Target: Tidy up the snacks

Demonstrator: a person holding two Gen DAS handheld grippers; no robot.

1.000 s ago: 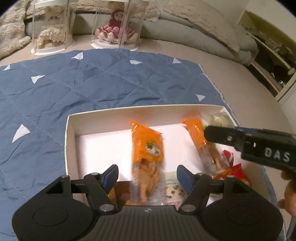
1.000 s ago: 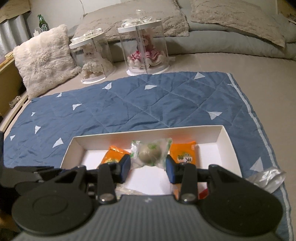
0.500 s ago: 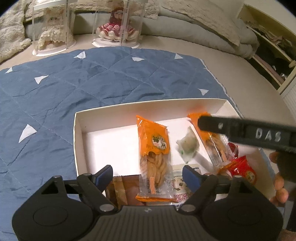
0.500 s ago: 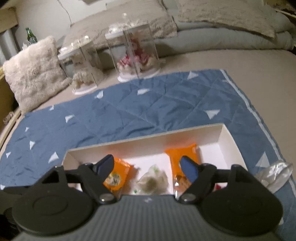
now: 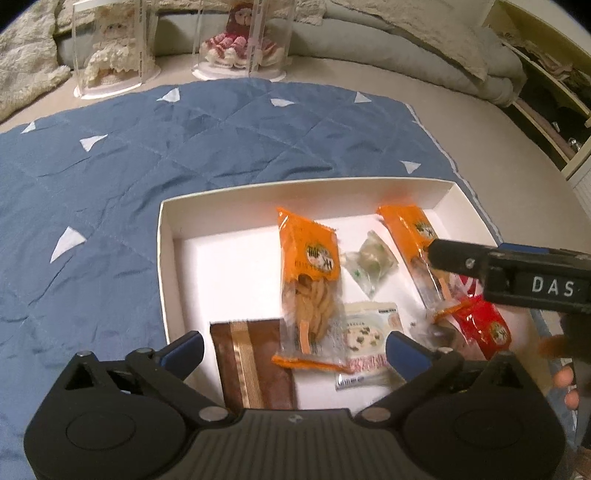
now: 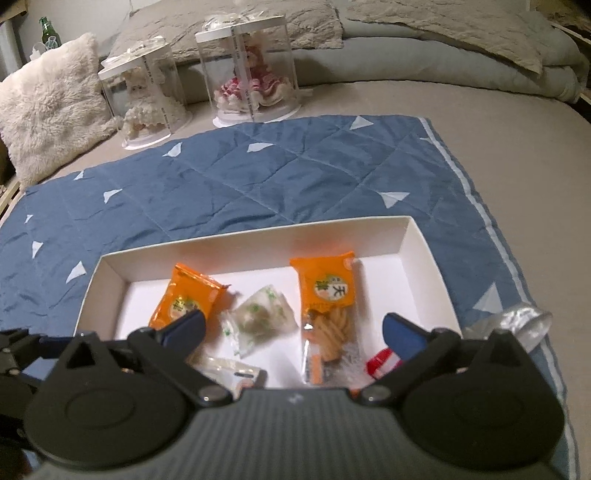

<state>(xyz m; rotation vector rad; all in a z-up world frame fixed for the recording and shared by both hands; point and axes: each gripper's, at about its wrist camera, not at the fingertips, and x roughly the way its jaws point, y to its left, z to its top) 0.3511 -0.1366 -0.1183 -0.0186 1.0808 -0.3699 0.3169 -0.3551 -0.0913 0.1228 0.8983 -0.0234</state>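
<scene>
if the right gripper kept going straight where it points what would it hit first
Probably the small clear-wrapped greenish snack lying in the white cardboard box, centred between the right gripper's open jaws; depth is unclear.

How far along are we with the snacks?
Done: six packets lie in the white box, including two orange cracker packs and the green-white sweet. In hand: nothing; left gripper and right gripper are open. Left: a clear wrapper on the quilt.

A blue quilted mat (image 6: pixel 229 192) with white triangles covers a beige bed (image 6: pixel 517 147); 2 clear doll cases (image 6: pixel 255 70) stand behind it, beside a fluffy pillow (image 6: pixel 48 103), grey bedding (image 6: pixel 424 55) and a green bottle (image 6: pixel 48 33).
</scene>
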